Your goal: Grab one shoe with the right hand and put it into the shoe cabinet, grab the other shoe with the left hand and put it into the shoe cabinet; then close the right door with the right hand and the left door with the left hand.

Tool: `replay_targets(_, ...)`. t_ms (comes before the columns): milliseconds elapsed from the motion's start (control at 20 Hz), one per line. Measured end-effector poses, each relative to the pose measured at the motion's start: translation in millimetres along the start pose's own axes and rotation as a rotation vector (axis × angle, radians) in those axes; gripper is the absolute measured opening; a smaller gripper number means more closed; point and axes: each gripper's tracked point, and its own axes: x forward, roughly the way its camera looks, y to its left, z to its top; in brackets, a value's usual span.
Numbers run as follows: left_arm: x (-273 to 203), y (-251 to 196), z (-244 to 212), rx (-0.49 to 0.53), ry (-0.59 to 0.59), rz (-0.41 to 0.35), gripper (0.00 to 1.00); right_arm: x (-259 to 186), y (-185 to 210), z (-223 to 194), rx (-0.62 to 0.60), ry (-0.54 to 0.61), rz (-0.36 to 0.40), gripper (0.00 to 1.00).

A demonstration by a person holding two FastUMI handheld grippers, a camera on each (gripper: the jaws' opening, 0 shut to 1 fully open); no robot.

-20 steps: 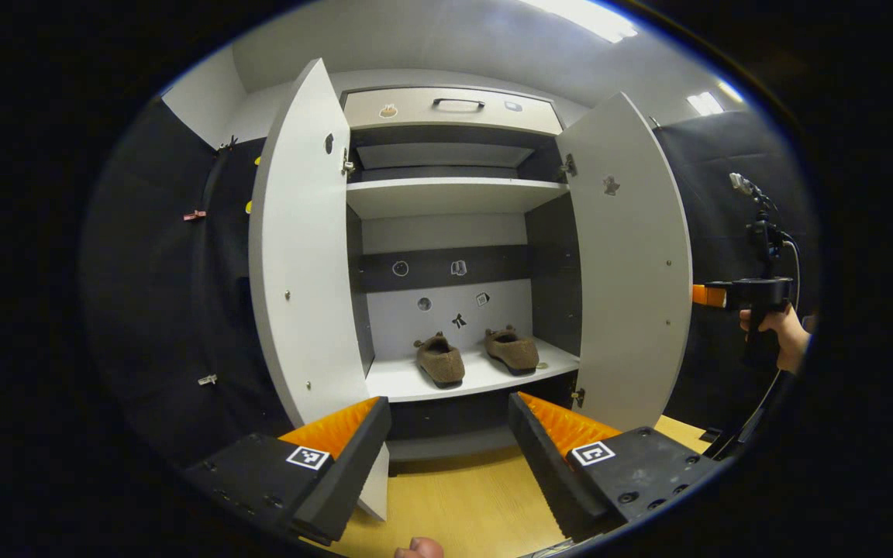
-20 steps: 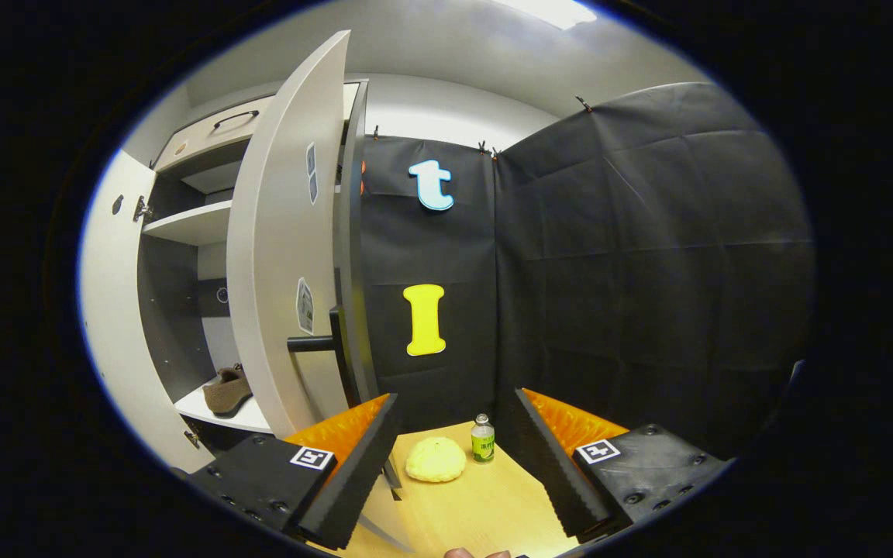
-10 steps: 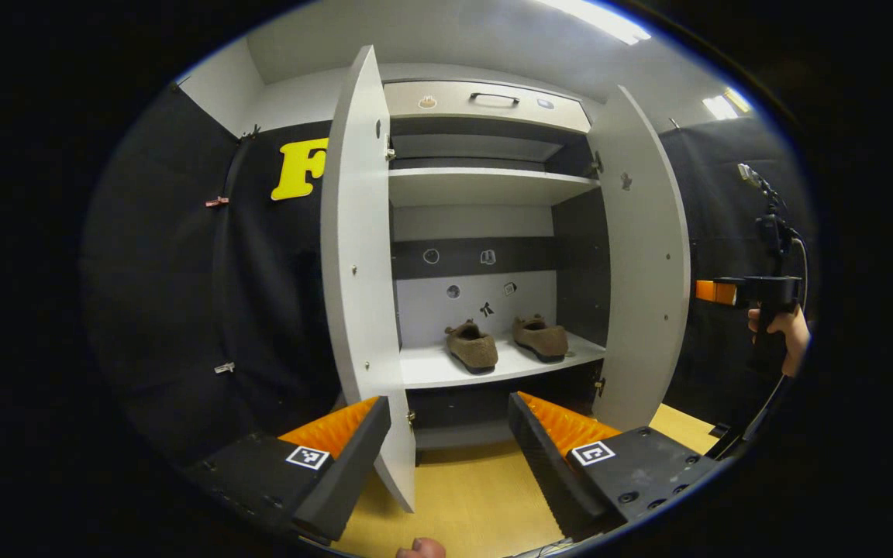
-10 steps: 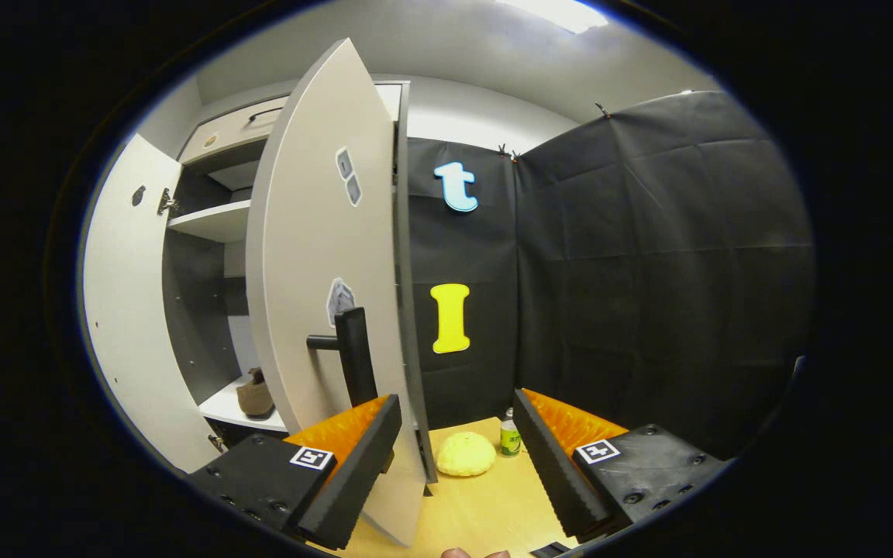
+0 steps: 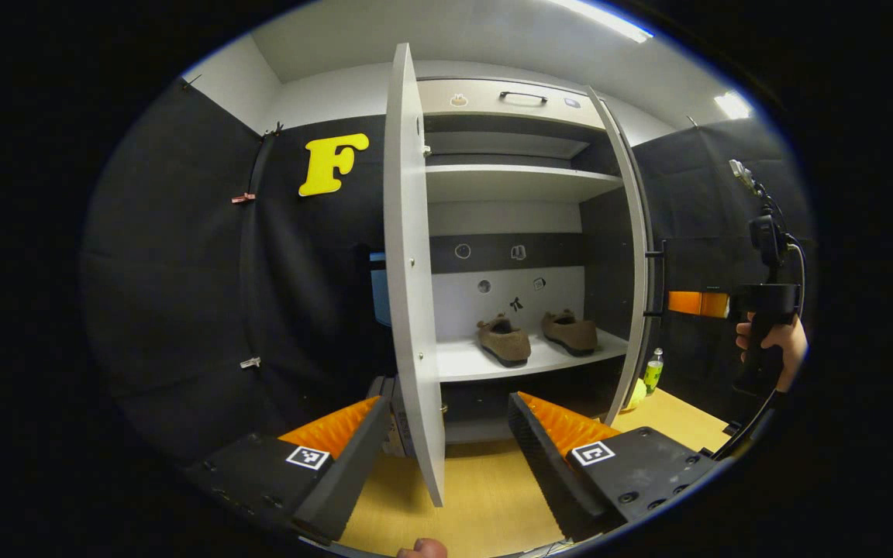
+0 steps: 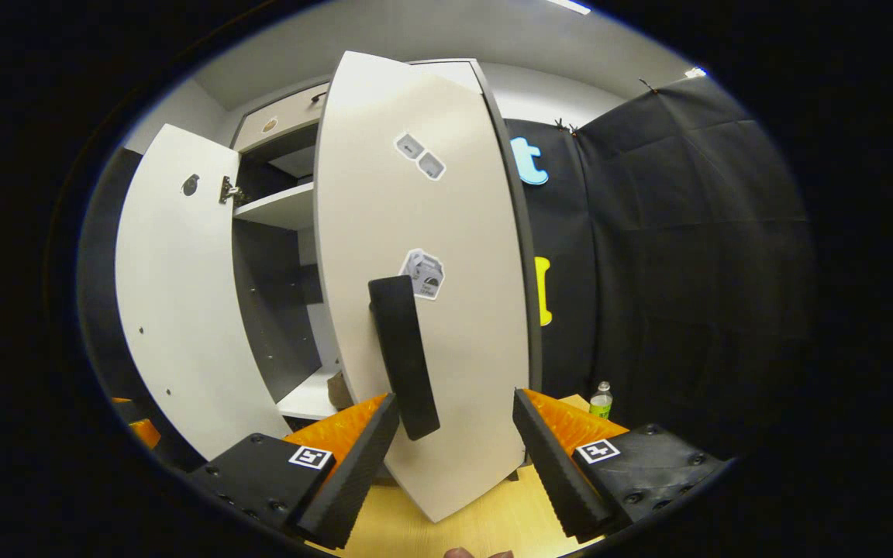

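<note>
Two brown shoes (image 5: 504, 341) (image 5: 570, 332) rest side by side on the lower shelf (image 5: 524, 360) of the white shoe cabinet. Both doors stand open. The left door (image 5: 413, 294) is edge-on in the left gripper view, and its lower edge lies between the fingers of my open left gripper (image 5: 446, 457). My right gripper (image 6: 454, 457) is open just before the right door's outer face (image 6: 446, 232), its left finger (image 6: 346, 465) below the black handle (image 6: 404, 356). The left gripper view has the right gripper (image 5: 694, 304) beside the right door (image 5: 632, 256), held by a hand (image 5: 772, 341).
A small green-labelled bottle (image 6: 601, 399) and a yellow round object (image 5: 632, 395) sit on the wooden floor (image 5: 485, 504) right of the cabinet. A drawer with a handle (image 5: 522, 96) tops the cabinet. Black cloth walls close in on both sides.
The right gripper has come round to the front of the right door, close to its handle. The right door now looks edge-on from the left gripper, which has shifted left behind the left door.
</note>
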Motion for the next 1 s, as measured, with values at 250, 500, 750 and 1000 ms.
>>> replay_targets(250, 3.2, 23.3, -0.4, -0.021, 0.008, 0.028, 0.97, -12.7, 39.0, -11.6, -0.047, 0.022, 0.072, 0.98)
replay_targets(500, 12.0, 61.3, 11.4, -0.031, -0.011, 0.077, 0.97, -33.4, 58.3, -14.8, -0.11, 0.024, 0.121, 0.98)
replay_targets(750, 29.3, 104.7, 19.9, -0.048, -0.017, 0.139, 0.97, -50.9, 56.3, -13.0, -0.091, 0.007, 0.119, 0.98)
replay_targets(1000, 60.3, 130.3, 32.5, -0.042, -0.036, 0.165, 0.97, -55.7, 42.5, -15.7, -0.08, 0.016, 0.085, 0.98)
